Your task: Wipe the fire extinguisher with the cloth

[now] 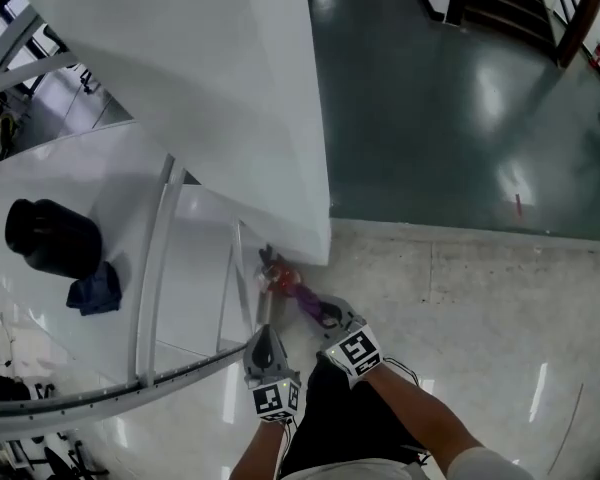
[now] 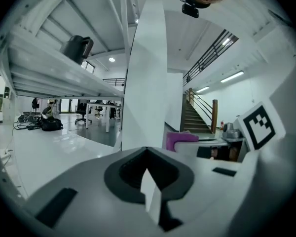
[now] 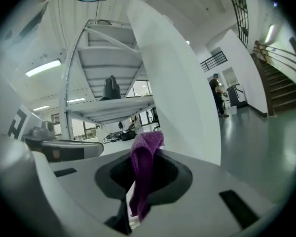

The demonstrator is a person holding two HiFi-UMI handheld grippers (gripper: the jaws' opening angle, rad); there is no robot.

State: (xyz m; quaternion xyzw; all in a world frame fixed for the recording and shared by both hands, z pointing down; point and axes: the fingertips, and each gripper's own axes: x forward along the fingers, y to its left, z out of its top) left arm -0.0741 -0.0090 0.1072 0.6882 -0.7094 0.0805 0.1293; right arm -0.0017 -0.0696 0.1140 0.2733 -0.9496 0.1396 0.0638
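The fire extinguisher [image 1: 277, 271] stands on the floor [image 1: 480, 298] at the foot of the white pillar [image 1: 270, 98]. The right gripper [image 1: 326, 314] pinches the purple cloth [image 1: 307, 298], whose loose end runs ahead of the jaws toward the extinguisher's top. Whether it touches there I cannot tell. The left gripper [image 1: 264, 344] is just beside it, pressed together on nothing.

A good wipe likely needs a firm pinch, the loose fold laid flat on the body and long strokes, with the left gripper bracing the extinguisher against tipping. Only a small, partly hidden red top with dark fittings shows.
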